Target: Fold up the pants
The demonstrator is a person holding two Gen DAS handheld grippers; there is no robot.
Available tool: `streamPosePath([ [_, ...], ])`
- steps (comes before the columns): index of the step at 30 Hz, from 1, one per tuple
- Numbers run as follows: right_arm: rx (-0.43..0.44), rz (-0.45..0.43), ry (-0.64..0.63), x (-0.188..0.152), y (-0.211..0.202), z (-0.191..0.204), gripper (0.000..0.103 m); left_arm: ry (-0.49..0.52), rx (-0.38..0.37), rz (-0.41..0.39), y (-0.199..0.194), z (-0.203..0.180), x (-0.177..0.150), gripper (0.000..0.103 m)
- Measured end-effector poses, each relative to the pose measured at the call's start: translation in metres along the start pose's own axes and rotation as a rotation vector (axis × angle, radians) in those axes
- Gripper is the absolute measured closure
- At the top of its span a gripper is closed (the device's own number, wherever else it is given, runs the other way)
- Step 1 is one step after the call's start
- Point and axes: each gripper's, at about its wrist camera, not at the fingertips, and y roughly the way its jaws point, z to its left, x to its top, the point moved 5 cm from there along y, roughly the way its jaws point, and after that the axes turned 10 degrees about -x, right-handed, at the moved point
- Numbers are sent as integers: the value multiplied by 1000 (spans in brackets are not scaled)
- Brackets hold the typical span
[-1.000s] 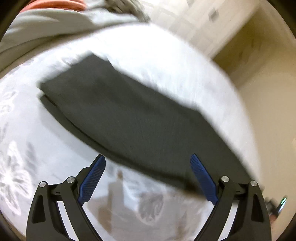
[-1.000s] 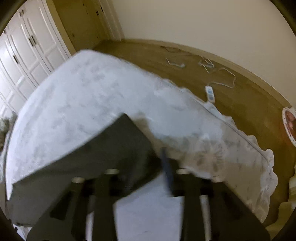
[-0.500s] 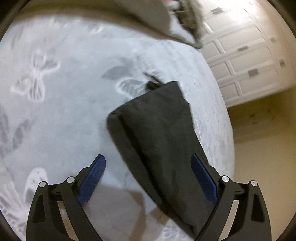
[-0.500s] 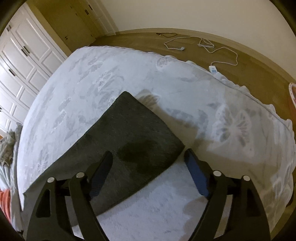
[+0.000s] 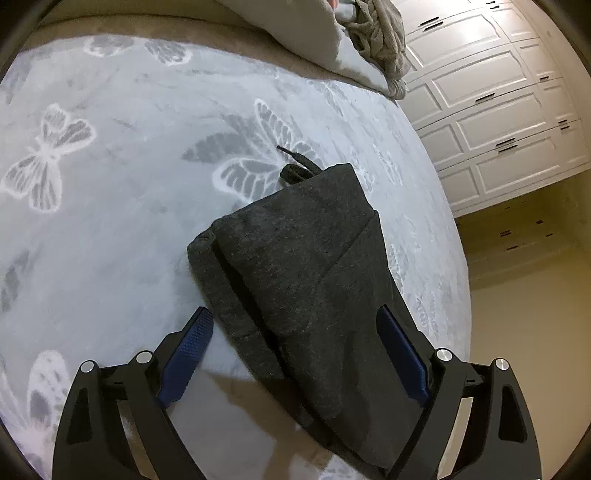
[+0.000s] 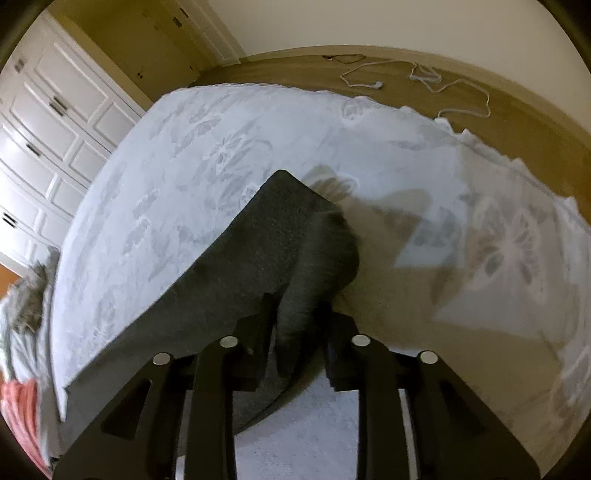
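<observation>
We see the pants (image 5: 295,266) lying folded into a long dark grey strip on the bed (image 5: 110,206), whose pale cover carries a butterfly print. At the far end of the strip, in the left wrist view, a black drawstring (image 5: 295,162) sticks out onto the cover.

Our left gripper (image 5: 295,350) hangs over the strip's near part with its 2 blue pads (image 5: 186,354) spread wide, 1 on each side of the cloth and neither pressing it; the jaws are closing slightly.

Our right gripper (image 6: 295,325) is at the other end. Its jaws are closing and already pinch a bunched corner of the pants (image 6: 258,258) between them, the cloth rising off the bed there.

Beyond the bed we see white cupboard doors (image 5: 491,110), a grey pillow (image 5: 317,33) and, on the wooden floor (image 6: 388,85), a white cable (image 6: 443,88).
</observation>
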Motion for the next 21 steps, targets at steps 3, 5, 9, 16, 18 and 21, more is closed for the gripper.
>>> streamPosePath([
  [3, 1, -8, -32, 2, -1, 1, 90, 20, 19, -1, -1, -2, -4, 19],
  [5, 14, -35, -45, 6, -9, 6, 92, 37, 41, -2, 2, -3, -3, 26],
  [9, 91, -178, -143, 12, -59, 54, 92, 43, 50, 1, 4, -3, -4, 31],
  [16, 418, -192, -549, -89, -130, 244, 92, 30, 73, -13, 3, -4, -6, 31],
  [18, 477, -135, -671, -137, -123, 290, 88, 35, 99, -15, -1, -6, -12, 31],
  [21, 435, -51, -879, -221, -83, 339, 81, 52, 116, -9, -13, -17, -31, 30],
])
